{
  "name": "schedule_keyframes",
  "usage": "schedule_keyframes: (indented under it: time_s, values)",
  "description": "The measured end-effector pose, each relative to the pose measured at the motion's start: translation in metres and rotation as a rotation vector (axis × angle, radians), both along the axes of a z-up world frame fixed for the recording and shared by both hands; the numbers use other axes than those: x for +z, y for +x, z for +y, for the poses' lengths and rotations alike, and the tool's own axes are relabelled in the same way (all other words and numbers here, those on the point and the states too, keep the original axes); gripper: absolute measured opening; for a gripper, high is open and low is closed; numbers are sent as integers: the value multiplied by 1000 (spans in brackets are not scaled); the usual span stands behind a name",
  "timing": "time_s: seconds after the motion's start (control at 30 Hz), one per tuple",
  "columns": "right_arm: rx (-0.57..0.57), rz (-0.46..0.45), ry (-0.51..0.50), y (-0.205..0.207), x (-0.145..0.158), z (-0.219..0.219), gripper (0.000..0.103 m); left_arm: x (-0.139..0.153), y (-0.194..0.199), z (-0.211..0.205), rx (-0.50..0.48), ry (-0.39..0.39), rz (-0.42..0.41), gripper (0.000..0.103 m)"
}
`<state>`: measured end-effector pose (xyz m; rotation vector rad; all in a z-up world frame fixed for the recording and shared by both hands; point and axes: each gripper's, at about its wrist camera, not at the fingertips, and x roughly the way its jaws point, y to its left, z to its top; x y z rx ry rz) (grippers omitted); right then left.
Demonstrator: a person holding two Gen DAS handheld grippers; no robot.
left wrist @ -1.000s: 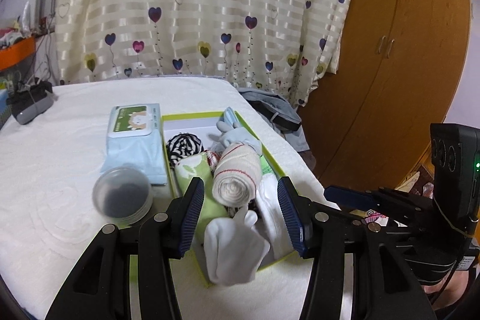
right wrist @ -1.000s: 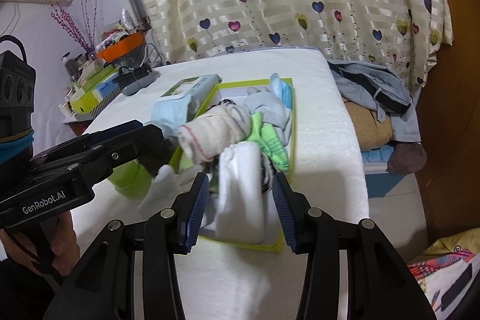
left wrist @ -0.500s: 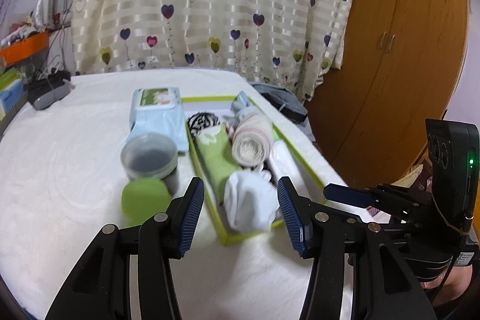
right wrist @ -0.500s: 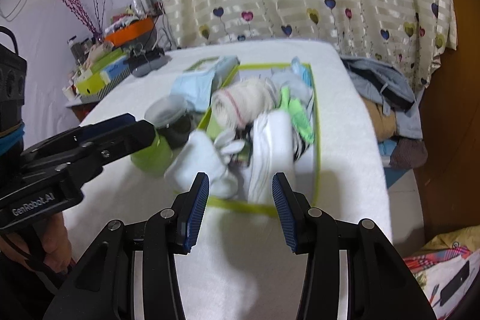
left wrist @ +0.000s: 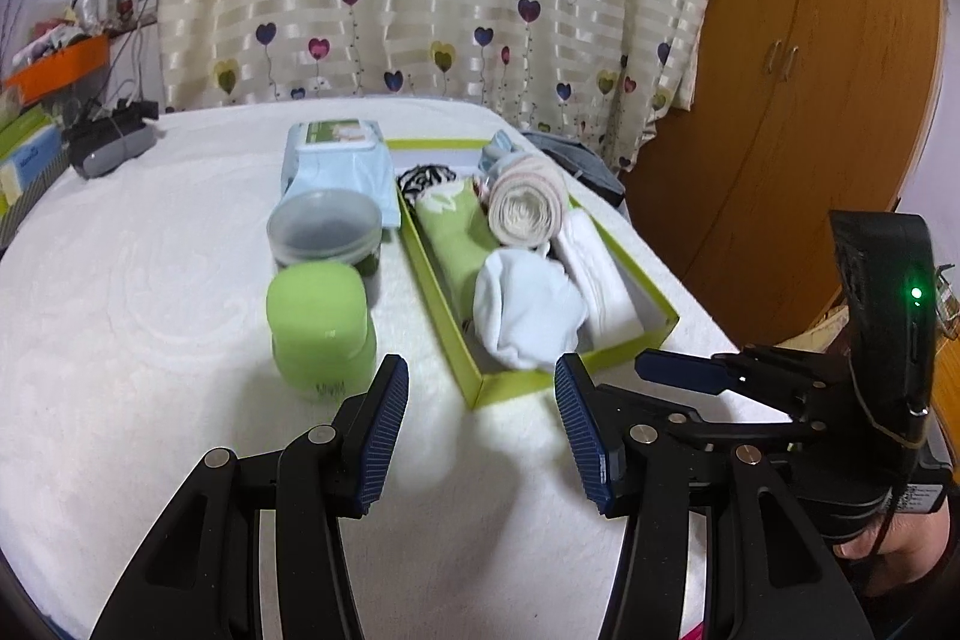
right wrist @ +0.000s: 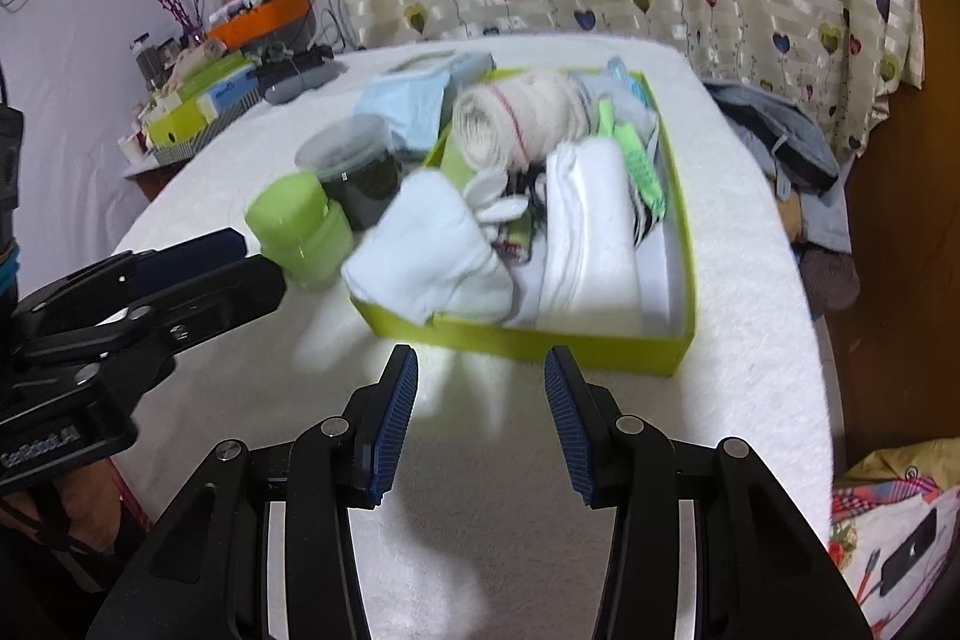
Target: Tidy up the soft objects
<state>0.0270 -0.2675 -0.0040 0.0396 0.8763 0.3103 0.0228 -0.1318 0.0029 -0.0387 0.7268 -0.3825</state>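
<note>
- The left gripper (left wrist: 477, 424) has its blue ribbed pads spread wide with nothing between them, only white cloth below.
- Just ahead of its tips, slightly right, sits the near corner of the shallow lime-green cardboard box (left wrist: 516, 388) holding the soft things.
- Nearest in the box is a bunched white sock (left wrist: 528, 310); beyond it a rolled cream towel with red stripes (left wrist: 525, 208), and to its right a folded white cloth (left wrist: 597, 262).
- Ahead and left of that gripper stands a lime-green plastic jar (left wrist: 318, 328), with a clear lidded tub of dark contents (left wrist: 324, 232) behind it.
- The right gripper (right wrist: 480, 418) is likewise parted and empty, with the box's front wall just beyond its tips.
- The right wrist view is smeared, so the small items deep in the box are hard to tell apart.
- The hands holding the grippers are cut off at the frame edges.
</note>
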Motion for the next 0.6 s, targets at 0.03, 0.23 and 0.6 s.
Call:
schedule_keyframes:
  time_s: [0.03,0.23,0.6]
  values:
    - [0,8,-1,1,-2,1,46,-3,0,0,2,5,9,50]
    - [-18,38,-22,13,-14,2,46,-18,6,-1,16,30,54,50]
    - [-49,36,-48,31,-19,7,46,-43,20,-2,78,81,133,50]
